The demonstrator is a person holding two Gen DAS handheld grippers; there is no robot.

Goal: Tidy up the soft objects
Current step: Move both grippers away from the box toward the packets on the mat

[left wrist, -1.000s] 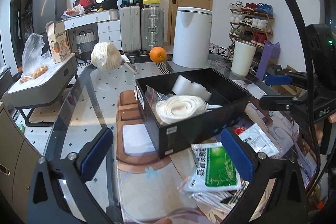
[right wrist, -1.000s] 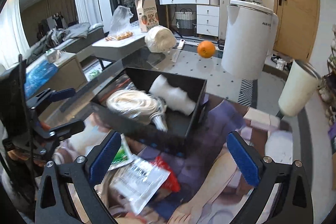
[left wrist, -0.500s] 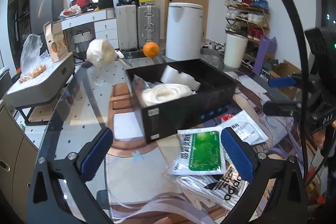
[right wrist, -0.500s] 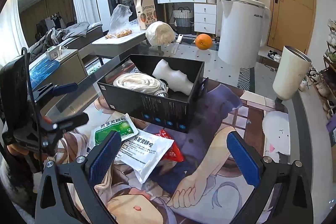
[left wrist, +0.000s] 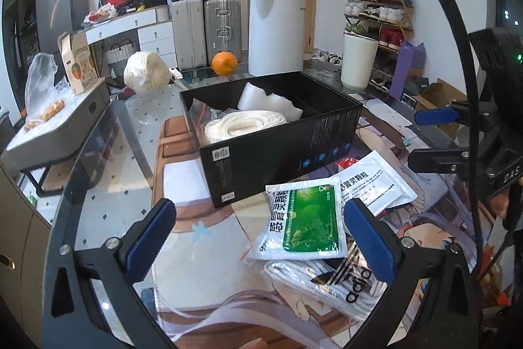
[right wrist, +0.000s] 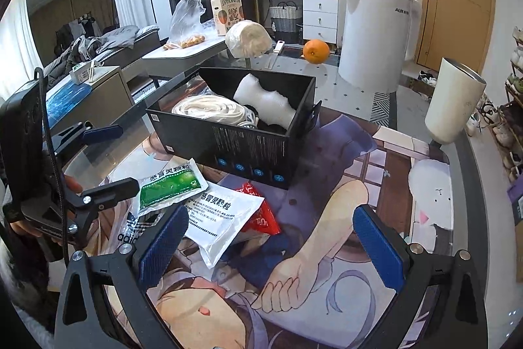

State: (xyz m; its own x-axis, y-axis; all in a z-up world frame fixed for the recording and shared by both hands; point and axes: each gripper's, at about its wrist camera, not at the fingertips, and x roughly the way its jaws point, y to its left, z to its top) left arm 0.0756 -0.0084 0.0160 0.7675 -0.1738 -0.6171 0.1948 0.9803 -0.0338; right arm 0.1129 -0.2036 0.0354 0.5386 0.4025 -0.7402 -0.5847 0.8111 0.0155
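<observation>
A black box [left wrist: 278, 133] sits mid-table with a white cord coil [left wrist: 243, 123] and foam piece [left wrist: 268, 102] inside. Just in front lie a green sachet [left wrist: 305, 221], a white sachet [right wrist: 225, 218], a red packet [right wrist: 261, 215] and a bag [left wrist: 343, 280] printed "adidas" — nothing blocks them. An orange [right wrist: 315, 51] and a white bin [right wrist: 376, 31] marked "AUX" stand behind. The left gripper [left wrist: 261, 237] hovers spread wide over the green sachet; the right gripper [right wrist: 271, 246] hangs open beside the white one, empty
</observation>
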